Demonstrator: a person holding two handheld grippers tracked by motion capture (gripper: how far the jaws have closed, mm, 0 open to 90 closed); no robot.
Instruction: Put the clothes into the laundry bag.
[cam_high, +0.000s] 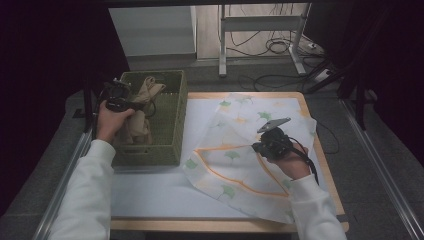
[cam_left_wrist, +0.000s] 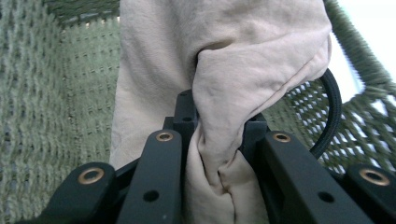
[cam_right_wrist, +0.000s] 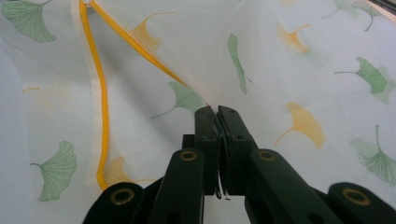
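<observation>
Pulling laundry, bagging it next I guess

Left gripper is clenched on beige cloth over the basket at the counter's left edge; right gripper pinches the mesh bag, probably holding it open.

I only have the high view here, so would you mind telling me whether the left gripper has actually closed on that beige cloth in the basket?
Observer: Yes. In the left gripper view the beige cloth is bunched between the jaws of the left gripper, which are clamped on a fold.
Operator: Thanks. And the right one, is it gripping the leaf-print bag or just resting on it?
Observer: Gripping. The right gripper has its jaws shut on a pinch of the leaf-print bag.
Operator: Where is that pinch?
Observer: Right beside the bag's orange trim, which runs up to the left from the jaw tips.
</observation>
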